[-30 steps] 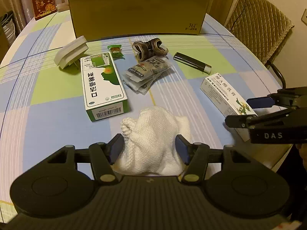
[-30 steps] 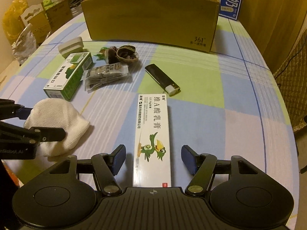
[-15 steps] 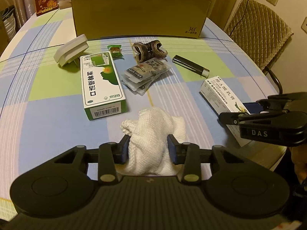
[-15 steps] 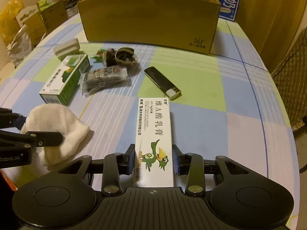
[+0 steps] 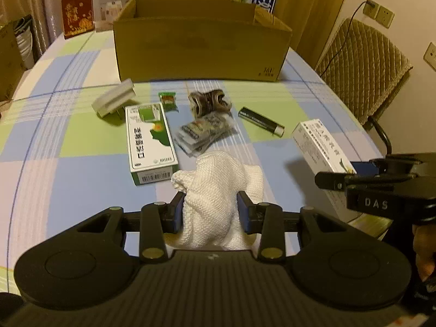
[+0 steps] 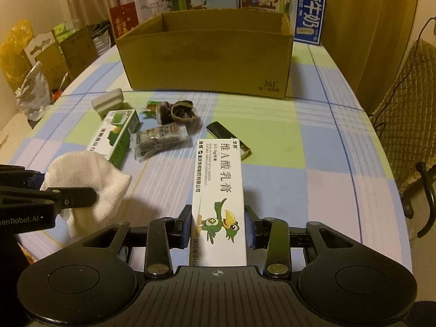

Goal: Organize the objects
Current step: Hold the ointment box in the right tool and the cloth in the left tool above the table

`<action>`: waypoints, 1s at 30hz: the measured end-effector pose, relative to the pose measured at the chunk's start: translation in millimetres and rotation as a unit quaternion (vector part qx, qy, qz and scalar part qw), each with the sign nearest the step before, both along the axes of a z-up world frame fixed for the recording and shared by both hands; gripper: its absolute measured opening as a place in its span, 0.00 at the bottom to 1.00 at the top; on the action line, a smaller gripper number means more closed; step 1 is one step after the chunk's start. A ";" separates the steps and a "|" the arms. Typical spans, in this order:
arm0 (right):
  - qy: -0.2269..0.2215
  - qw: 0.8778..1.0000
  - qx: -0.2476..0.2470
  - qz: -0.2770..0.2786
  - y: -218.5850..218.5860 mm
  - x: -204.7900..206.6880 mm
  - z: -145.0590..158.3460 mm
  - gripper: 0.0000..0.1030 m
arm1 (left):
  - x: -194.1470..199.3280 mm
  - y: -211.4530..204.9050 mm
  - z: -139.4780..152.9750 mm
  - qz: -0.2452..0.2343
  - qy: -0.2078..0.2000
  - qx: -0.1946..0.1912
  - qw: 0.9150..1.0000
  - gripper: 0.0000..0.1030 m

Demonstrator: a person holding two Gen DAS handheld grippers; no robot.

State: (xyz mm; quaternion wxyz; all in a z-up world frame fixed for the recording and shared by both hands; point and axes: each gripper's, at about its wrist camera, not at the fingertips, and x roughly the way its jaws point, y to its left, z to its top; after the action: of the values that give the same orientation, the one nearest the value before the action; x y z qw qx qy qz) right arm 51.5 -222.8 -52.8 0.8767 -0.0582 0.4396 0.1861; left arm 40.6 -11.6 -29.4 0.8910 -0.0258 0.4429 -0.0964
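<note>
Left claw (image 5: 211, 209) clenched on white cloth (image 5: 218, 188). Right claw (image 6: 219, 230) clenched on white carton (image 6: 219, 190), lifted above bench (image 6: 313, 150).

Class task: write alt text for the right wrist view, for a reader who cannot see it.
The right gripper clamps a white ointment box printed with a green bird, above a checked tablecloth. At left, the left gripper holds a white cloth; small items and an open cardboard box lie beyond.
</note>
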 end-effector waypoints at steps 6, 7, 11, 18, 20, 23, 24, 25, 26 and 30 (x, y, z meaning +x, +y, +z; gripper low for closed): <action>-0.007 1.000 0.005 -0.003 -0.5 -8.5 12.4 0.34 | -7.8 -0.6 13.9 0.005 -0.010 0.000 1.000 0.33; -0.009 1.000 0.005 -0.004 -0.3 -9.7 14.0 0.34 | -9.0 -0.8 15.7 0.006 -0.012 0.000 1.000 0.33; -0.013 1.000 0.007 -0.004 0.1 -14.8 20.9 0.34 | -13.8 -1.3 21.1 0.007 -0.017 -0.002 1.000 0.33; -0.020 1.000 0.007 -0.005 1.6 -20.2 27.7 0.34 | -19.1 -5.0 27.2 0.003 -0.022 -0.005 1.000 0.33; -0.021 1.000 0.007 -0.005 1.6 -21.4 29.1 0.34 | -20.5 -5.8 28.3 0.002 -0.023 -0.005 1.000 0.33; -0.022 1.000 0.008 -0.005 1.7 -22.6 30.4 0.34 | -21.3 -5.6 30.4 0.004 -0.024 -0.009 1.000 0.33; -0.022 1.000 0.008 -0.005 1.7 -22.6 30.5 0.34 | -21.4 -5.7 31.1 0.004 -0.024 -0.009 1.000 0.33; -0.022 1.000 0.009 -0.005 1.7 -23.2 31.1 0.34 | -21.4 -5.1 31.1 0.004 -0.025 -0.008 1.000 0.33; -0.022 1.000 0.009 -0.005 1.7 -23.4 31.5 0.34 | -21.6 -5.0 31.6 0.005 -0.025 -0.008 1.000 0.33; -0.023 1.000 0.009 -0.006 1.0 -23.8 32.7 0.34 | -21.5 -4.3 32.5 0.005 -0.027 -0.010 1.000 0.33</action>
State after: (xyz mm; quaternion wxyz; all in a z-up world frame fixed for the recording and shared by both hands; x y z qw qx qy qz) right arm 27.6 -221.8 -20.1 0.8882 -0.0518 0.4179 0.1840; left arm 19.0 -15.9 3.0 0.9026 -0.0340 0.4180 -0.0969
